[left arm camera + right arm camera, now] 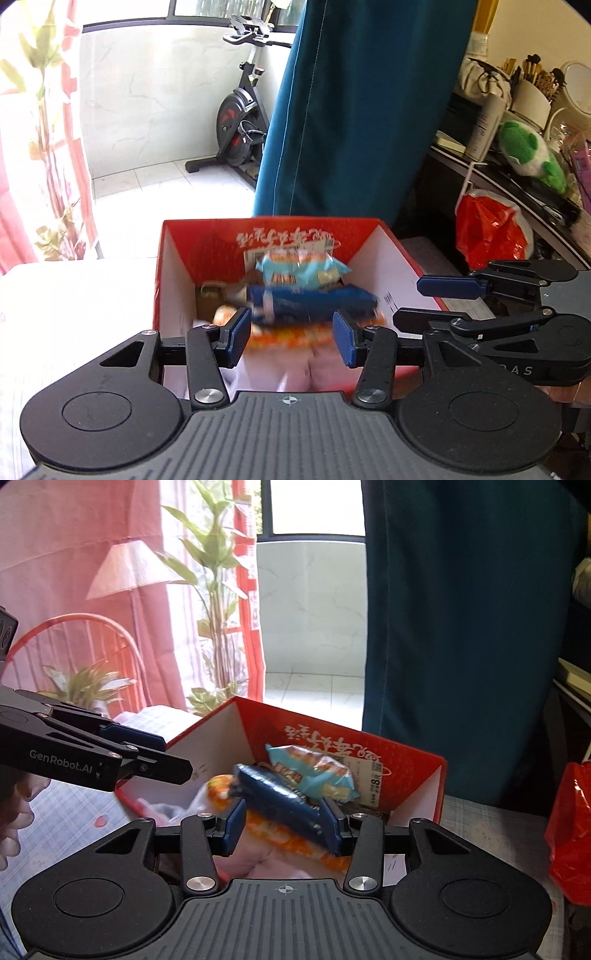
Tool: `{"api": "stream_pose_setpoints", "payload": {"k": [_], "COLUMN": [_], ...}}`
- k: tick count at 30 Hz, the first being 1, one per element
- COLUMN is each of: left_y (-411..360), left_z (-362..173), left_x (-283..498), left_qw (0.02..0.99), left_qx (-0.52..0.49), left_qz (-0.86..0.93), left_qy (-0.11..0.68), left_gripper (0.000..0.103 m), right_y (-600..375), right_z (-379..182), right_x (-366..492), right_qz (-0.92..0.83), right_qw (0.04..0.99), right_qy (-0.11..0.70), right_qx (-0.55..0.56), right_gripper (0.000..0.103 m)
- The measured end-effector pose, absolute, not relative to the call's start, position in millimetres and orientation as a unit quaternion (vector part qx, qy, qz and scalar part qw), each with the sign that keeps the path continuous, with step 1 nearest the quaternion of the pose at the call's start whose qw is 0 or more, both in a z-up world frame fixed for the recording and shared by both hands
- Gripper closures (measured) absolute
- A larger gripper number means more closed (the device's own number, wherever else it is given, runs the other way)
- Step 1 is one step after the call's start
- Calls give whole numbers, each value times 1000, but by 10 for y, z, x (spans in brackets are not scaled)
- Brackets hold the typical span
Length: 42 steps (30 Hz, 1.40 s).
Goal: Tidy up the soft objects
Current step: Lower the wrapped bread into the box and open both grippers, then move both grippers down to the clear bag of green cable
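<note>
— Two grippers hover over the red box point(177, 280), which sits on the bed point(74, 295). Holding anything?
— No. The left gripper point(290, 338) and the right gripper point(284, 821) each stand part open, nothing between the pads.
— Where are the soft things?
— Piled inside: a dark blue snack packet point(277, 790) on top, a light blue packet point(314, 771) toward the far wall, an orange plush point(284, 338) and pink cloth point(266, 864) beneath.
— Risk?
— Crowding. A careless push could, I think, tip the blue packet over the rim or knock the grippers together.

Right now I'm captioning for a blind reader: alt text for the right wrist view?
An open red box holds snack packets, a dark blue one on top. The right gripper hangs over it, jaws apart; the left gripper enters from the left.
</note>
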<state>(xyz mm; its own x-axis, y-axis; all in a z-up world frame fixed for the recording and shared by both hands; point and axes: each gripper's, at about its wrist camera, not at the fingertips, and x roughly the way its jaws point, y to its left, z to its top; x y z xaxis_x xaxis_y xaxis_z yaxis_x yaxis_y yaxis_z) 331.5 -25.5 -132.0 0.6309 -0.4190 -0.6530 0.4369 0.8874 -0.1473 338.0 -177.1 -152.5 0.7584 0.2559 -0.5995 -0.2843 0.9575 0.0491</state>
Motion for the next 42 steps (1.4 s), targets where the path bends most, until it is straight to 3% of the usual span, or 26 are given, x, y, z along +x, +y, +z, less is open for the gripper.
{"api": "stream_pose_setpoints", "payload": {"k": [8, 23, 25, 27, 28, 42], "left_y": [-30, 230, 239, 260, 263, 255], "left_z": [-1449, -2177, -2240, -2308, -2345, -2595], "left_x": [2705, 2169, 2086, 2051, 2047, 2134], "left_qw": [903, 881, 880, 876, 873, 865], "left_qx": [15, -37, -47, -65, -71, -72], "left_qz": [-226, -194, -199, -208, -209, -187], "left_qy": [364, 429, 430, 430, 435, 461], "left_gripper": [50, 50, 52, 71, 74, 73], "right_y": [-1616, -1431, -1446, -1458, -1461, -1502], "right_z": [-1572, -2447, -2536, -2610, -2639, -2860], "right_x": [2798, 2117, 2089, 2081, 2091, 2221], "right_qz": [156, 150, 153, 157, 162, 162], "right_qw": [941, 927, 921, 915, 911, 889], "right_qy": [299, 345, 359, 371, 376, 417], "right_qx": [-14, -11, 7, 26, 37, 95], "right_gripper": [62, 62, 62, 62, 62, 58]}}
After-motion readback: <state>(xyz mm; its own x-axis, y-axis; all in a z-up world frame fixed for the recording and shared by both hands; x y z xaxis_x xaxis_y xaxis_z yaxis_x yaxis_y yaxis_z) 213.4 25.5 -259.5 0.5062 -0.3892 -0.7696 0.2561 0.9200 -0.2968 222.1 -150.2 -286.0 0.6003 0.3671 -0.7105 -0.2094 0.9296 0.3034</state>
